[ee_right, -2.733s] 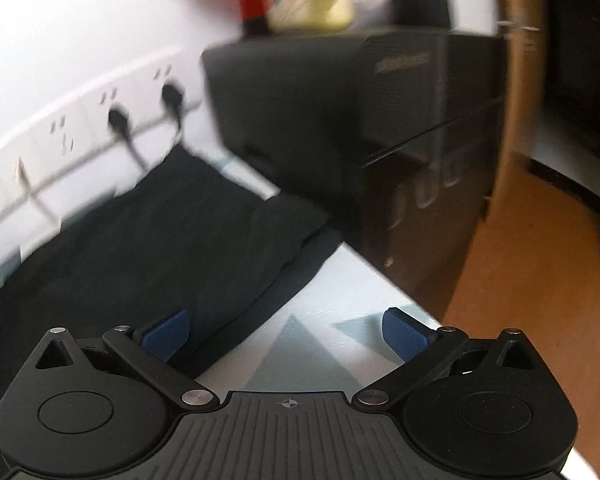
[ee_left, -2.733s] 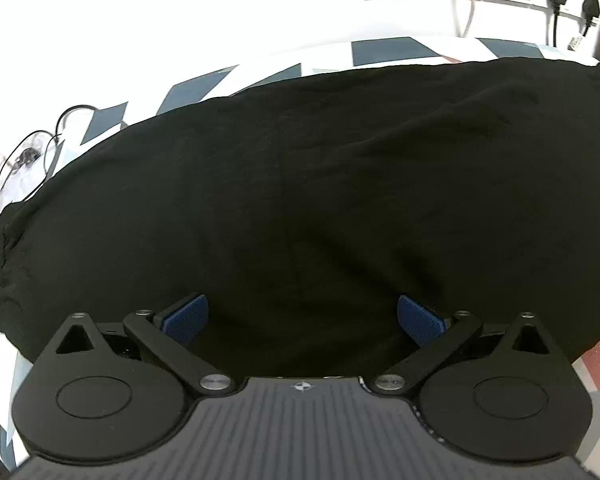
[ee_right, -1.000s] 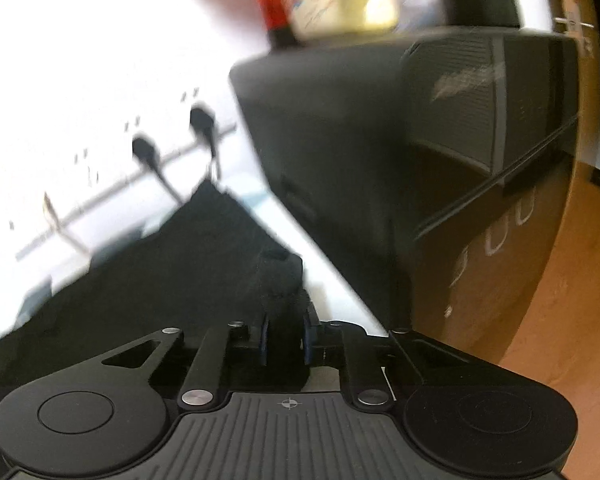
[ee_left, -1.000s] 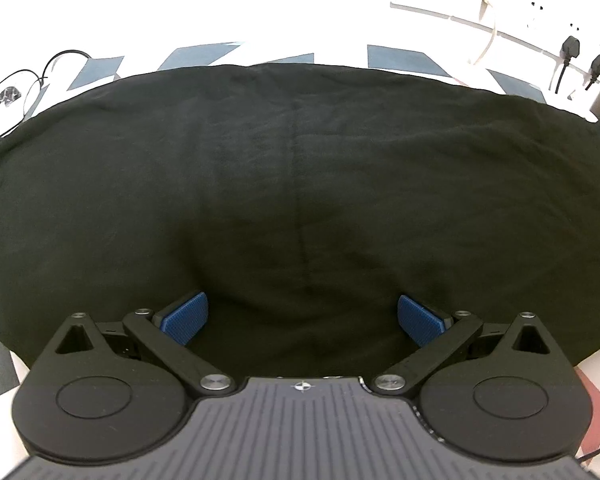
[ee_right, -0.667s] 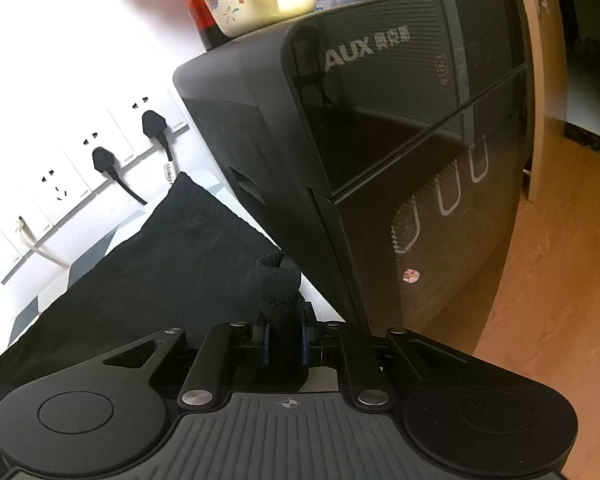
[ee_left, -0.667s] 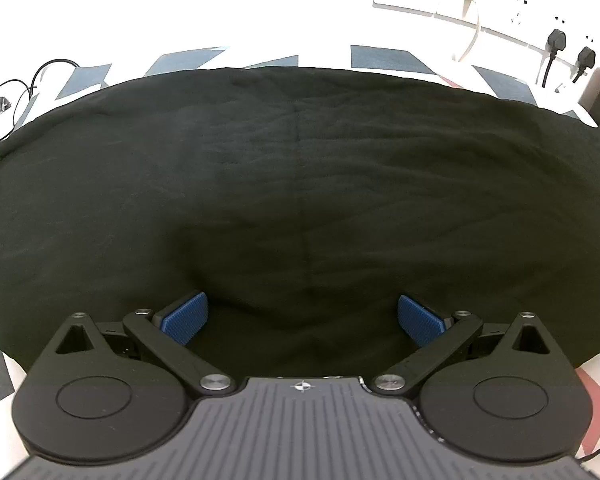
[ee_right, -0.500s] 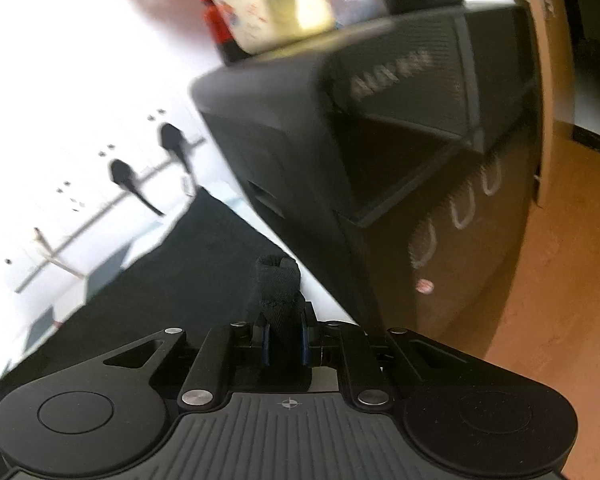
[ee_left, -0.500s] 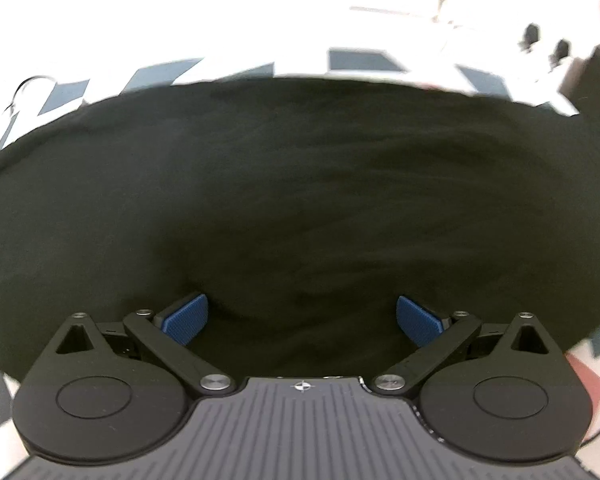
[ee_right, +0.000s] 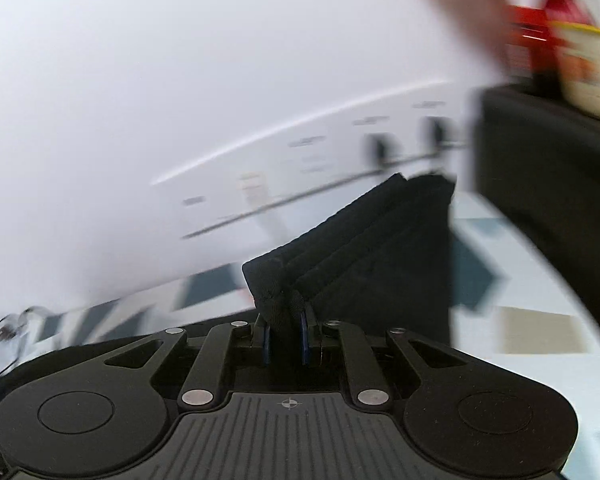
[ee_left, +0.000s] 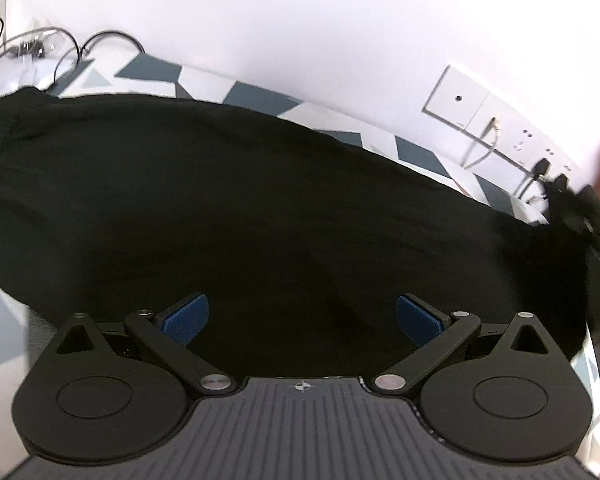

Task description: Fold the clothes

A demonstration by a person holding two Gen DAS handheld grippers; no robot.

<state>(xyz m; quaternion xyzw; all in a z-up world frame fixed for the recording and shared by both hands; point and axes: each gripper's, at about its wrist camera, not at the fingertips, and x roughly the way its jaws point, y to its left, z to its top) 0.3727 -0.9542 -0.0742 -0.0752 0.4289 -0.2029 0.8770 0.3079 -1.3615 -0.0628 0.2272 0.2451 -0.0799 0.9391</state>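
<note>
A black garment [ee_left: 236, 216] lies spread across the patterned table in the left wrist view, reaching from the far left to the right edge. My left gripper [ee_left: 302, 318] hovers over its near edge, open, blue pads wide apart with cloth under them and nothing between. In the right wrist view my right gripper [ee_right: 283, 334] is shut on a bunched corner of the black garment [ee_right: 364, 240], which is lifted off the table and hangs as a taut folded flap toward the wall. That raised end shows blurred at the right of the left wrist view.
The table cover [ee_right: 540, 320] has a grey, teal and white geometric pattern. Wall sockets with black plugs [ee_left: 540, 168] line the white wall. Cables [ee_left: 100, 40] lie at the far left. A black appliance [ee_right: 560, 184] with a cup and red bottle on top stands at the right.
My right gripper closed on the garment's corner about a second ago and has now swung left, lifting the cloth. The left gripper stayed open and its view turned leftward.
</note>
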